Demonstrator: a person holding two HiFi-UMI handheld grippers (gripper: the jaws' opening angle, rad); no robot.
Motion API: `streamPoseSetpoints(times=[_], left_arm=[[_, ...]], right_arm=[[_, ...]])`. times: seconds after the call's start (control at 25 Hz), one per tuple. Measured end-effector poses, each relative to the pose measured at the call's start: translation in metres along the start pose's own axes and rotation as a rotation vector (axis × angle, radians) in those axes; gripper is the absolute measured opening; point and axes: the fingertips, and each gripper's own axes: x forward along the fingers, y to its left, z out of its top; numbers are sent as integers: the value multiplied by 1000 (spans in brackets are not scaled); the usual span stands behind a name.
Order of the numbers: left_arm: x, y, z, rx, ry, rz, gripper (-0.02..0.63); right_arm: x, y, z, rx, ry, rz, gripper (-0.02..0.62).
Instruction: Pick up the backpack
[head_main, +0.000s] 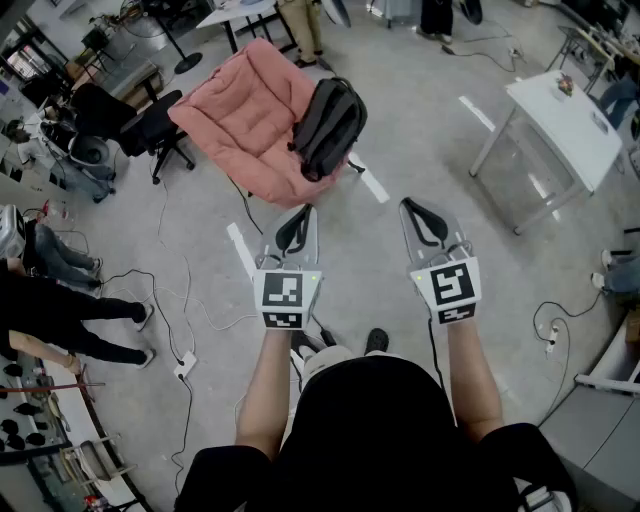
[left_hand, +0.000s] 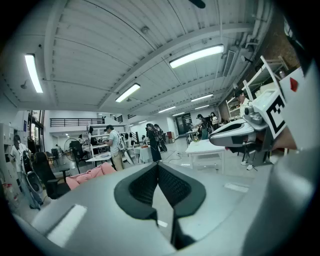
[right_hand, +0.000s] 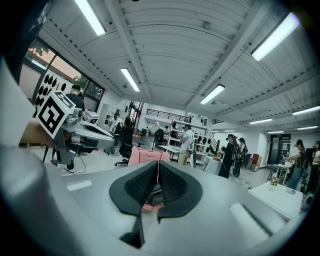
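A dark grey backpack (head_main: 326, 124) leans on the right side of a pink cushioned chair (head_main: 245, 115) ahead of me. Both grippers hover level above the floor, well short of the chair and touching nothing. My left gripper (head_main: 306, 210) is shut and empty, pointing at the chair's near edge. My right gripper (head_main: 408, 204) is also shut and empty, to the right of the backpack. In the left gripper view the pads meet at the left gripper (left_hand: 158, 165), with the pink chair (left_hand: 90, 175) far off. In the right gripper view the pink chair (right_hand: 145, 156) shows behind the closed right gripper (right_hand: 158, 163).
A white table (head_main: 565, 120) stands at the right. A black office chair (head_main: 140, 125) is left of the pink one. Cables (head_main: 190, 300) and a power strip (head_main: 185, 368) lie on the floor at left, near a seated person's legs (head_main: 70, 320). People stand at benches further off.
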Motion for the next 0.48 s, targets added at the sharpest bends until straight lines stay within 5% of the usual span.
streamPoseSetpoints(times=[0.48], left_arm=[[9,-22,-1,17,30,6,0]], right_arm=[[-13,-13,-9,-24,6,18,9]])
